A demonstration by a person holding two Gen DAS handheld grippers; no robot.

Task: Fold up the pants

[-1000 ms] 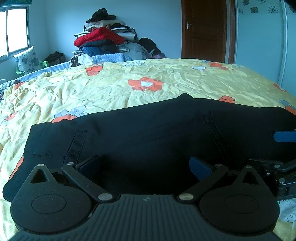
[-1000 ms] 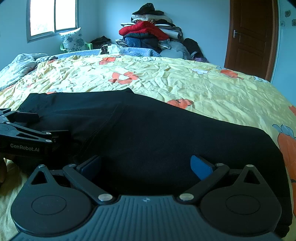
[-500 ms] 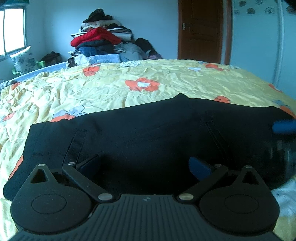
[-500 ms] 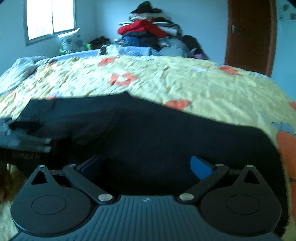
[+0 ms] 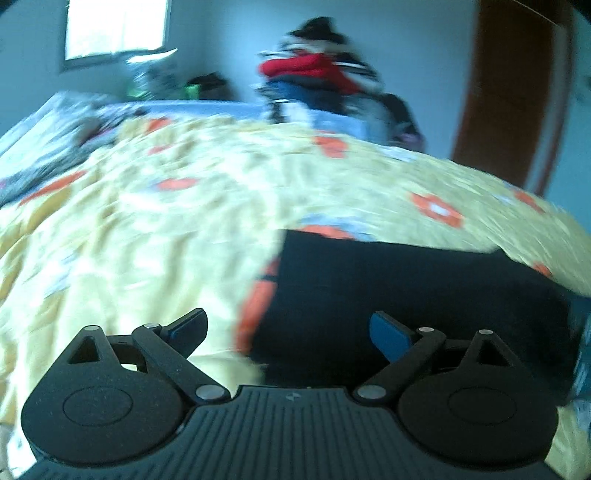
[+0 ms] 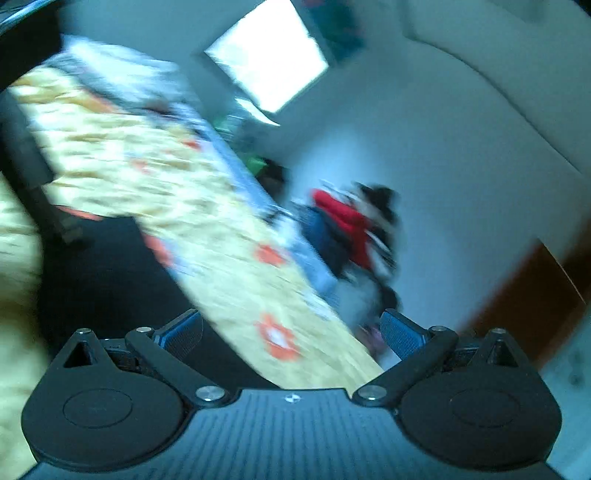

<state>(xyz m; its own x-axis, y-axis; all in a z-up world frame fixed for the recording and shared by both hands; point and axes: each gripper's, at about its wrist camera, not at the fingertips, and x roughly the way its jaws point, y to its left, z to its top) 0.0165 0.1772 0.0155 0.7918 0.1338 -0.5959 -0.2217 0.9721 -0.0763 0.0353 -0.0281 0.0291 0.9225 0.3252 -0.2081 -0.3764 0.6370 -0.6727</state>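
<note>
The black pants (image 5: 406,291) lie folded on the yellow flowered bedspread (image 5: 155,229), to the right in the blurred left wrist view. My left gripper (image 5: 288,332) is open and empty, above the pants' left edge. In the tilted, blurred right wrist view the pants (image 6: 107,273) show at lower left. My right gripper (image 6: 291,332) is open and empty, lifted off the bed and rolled sideways. A dark blurred shape (image 6: 33,177) at the far left may be the other gripper.
A pile of clothes with a red jacket (image 5: 317,74) is stacked at the far side of the bed. A window (image 5: 114,29) is at the back left and a brown door (image 5: 517,96) at the right. Grey bedding (image 5: 44,147) lies at the bed's left edge.
Both grippers have left the pants. The left one has swung left past the pants' edge. The right one has lifted and rolled sharply, so its view is tilted. Both views are motion-blurred.
</note>
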